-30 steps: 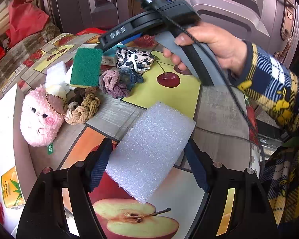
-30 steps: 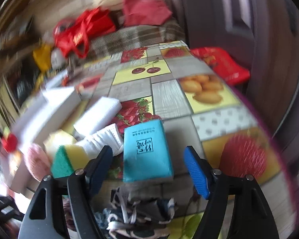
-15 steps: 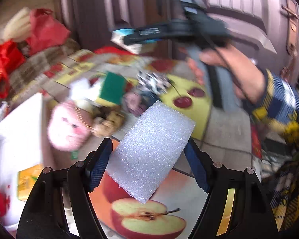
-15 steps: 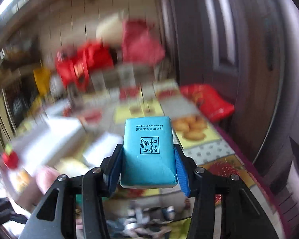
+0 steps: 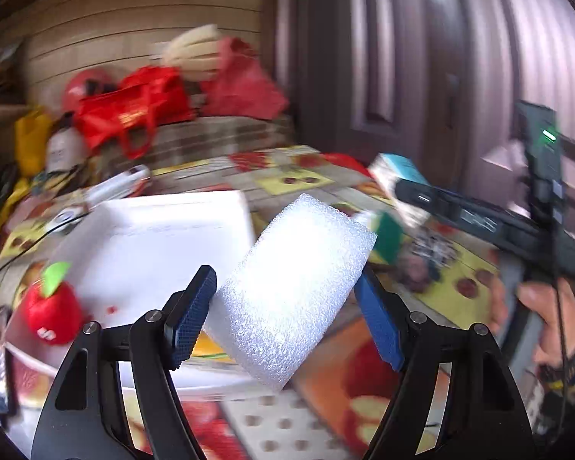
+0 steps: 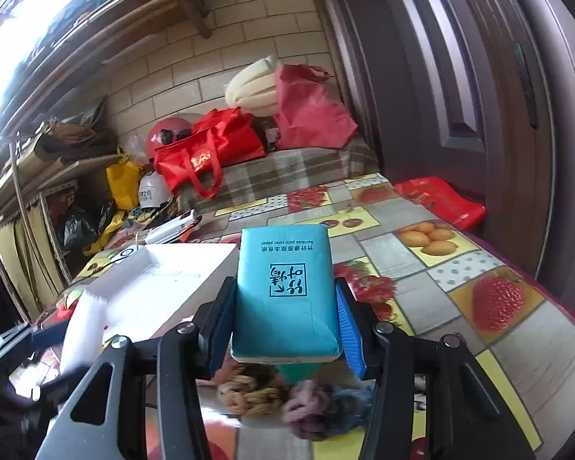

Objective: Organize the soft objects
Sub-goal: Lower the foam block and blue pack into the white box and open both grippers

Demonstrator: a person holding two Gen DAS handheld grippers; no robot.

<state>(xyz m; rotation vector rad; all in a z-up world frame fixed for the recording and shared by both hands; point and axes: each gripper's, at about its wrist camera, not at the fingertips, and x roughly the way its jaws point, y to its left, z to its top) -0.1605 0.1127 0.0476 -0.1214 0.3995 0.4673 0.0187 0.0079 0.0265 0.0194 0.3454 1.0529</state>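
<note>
Tissue pack [image 6: 285, 291] and foam block [image 5: 291, 291], each jaw-pinched, now aloft over fruit-print tablecloth [image 6: 433, 268], brick wall [image 6: 211, 57] behind.

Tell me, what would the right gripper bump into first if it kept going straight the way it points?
The right gripper, shut on the blue tissue pack, points slightly down across the table. Nothing stands directly ahead; it would probably meet the bare tablecloth, then the plaid seat. Depth is hard to judge.
</note>
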